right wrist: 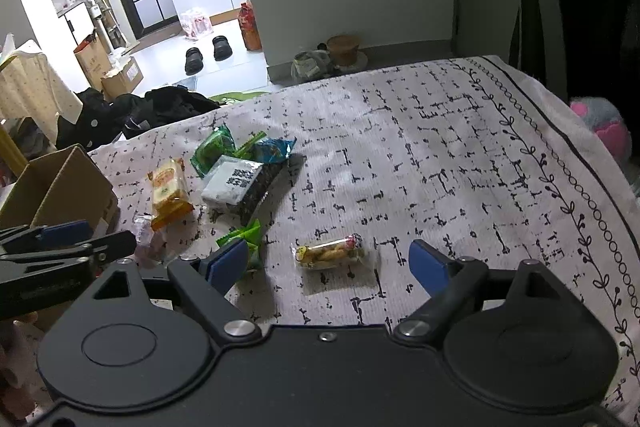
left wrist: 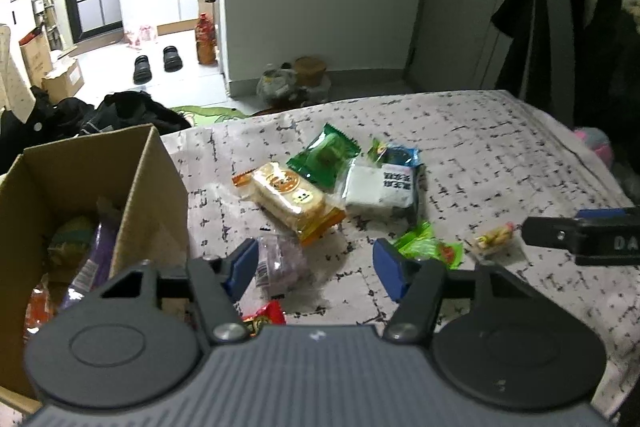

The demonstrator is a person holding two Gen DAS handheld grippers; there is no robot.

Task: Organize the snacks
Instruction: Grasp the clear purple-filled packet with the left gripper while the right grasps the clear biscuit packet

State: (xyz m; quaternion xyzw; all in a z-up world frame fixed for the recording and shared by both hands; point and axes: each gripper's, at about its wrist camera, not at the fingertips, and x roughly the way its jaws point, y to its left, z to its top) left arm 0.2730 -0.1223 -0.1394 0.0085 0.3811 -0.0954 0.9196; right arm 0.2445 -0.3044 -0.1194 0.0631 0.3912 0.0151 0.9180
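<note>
So the snacks are spread over a patterned cloth (right wrist: 440, 147) on what looks like a bed or a tabletop, can't tell which, and a cardboard box (left wrist: 80, 179) sits at the left edge with a few packets already inside, so that's clearly the drop-off spot. The right gripper (right wrist: 328, 263) has its jaws spread wide and empty, lined up either side of a small clear biscuit packet (right wrist: 330, 253) lying off on its own, which I'd guess is the next pick since nothing crowds it. The left gripper (left wrist: 316, 263) is also wide open with nothing in it, hovering by the box over a purple packet (left wrist: 278, 263). The orange cake pack (left wrist: 290, 197), a green packet (left wrist: 324, 155) and a white pack (left wrist: 378, 189) overlap in a pile further back.
</note>
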